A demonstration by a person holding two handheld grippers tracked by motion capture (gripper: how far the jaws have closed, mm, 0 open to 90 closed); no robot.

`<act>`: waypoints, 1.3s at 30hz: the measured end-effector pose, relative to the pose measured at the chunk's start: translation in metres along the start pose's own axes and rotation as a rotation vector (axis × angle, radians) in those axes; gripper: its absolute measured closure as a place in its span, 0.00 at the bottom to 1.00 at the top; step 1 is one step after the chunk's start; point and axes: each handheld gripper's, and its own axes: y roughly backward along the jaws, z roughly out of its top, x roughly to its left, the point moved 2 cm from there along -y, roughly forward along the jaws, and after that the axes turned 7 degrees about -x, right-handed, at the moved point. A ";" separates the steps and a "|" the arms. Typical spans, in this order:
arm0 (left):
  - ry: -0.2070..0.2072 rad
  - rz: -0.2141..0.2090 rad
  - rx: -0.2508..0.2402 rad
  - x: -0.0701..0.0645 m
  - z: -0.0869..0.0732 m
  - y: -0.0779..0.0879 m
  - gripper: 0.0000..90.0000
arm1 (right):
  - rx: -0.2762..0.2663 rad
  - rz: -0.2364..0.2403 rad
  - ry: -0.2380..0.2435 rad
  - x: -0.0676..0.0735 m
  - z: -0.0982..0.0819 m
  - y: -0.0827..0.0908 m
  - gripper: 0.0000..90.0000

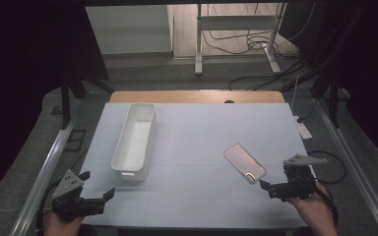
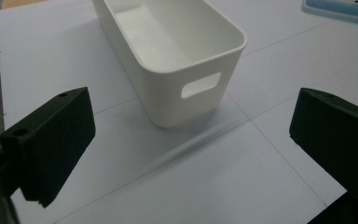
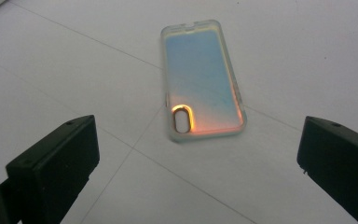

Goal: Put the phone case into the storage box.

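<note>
Two grippers at the near edge of the table, both empty. From the high view: left gripper [image 1: 96, 189] low at the near left corner, jaws spread, white bin [image 1: 134, 141] just ahead and slightly to its right; right gripper [image 1: 271, 188] at the near right, jaws parted, phone case [image 1: 244, 162] lying flat just ahead and to its left, well apart from the bin. Along the left gripper view: jaws wide apart, bin [image 2: 177, 60] straight ahead, handle cutout facing, probably lined up for steadying the bin. Along the right gripper view: jaws wide, case [image 3: 203, 79] centred ahead between them, camera hole nearest, flat on the table, likely framed for a pickup toward the bin.
</note>
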 end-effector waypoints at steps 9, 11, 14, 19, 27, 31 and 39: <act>-0.007 -0.004 0.003 -0.001 0.000 0.000 0.01 | -0.002 0.012 0.015 -0.002 0.010 -0.008 0.00; -0.008 -0.005 0.003 -0.001 0.000 0.000 0.01 | 0.006 0.022 0.015 -0.002 0.012 -0.010 0.00; -0.010 -0.006 0.004 -0.001 0.000 0.000 0.01 | 0.014 0.029 0.014 -0.001 0.014 -0.014 0.00; -0.006 -0.006 0.003 -0.001 0.000 0.000 0.01 | 0.018 0.030 0.012 -0.002 0.017 -0.018 0.00; -0.007 -0.009 0.005 -0.001 0.000 -0.001 0.01 | 0.017 0.032 0.020 -0.003 0.026 -0.031 0.00; -0.007 -0.010 0.005 -0.001 0.000 -0.001 0.01 | 0.025 0.026 0.034 -0.003 0.030 -0.038 0.00; -0.008 -0.012 0.008 0.000 0.000 -0.001 0.01 | 0.029 0.022 0.034 -0.004 0.034 -0.048 0.00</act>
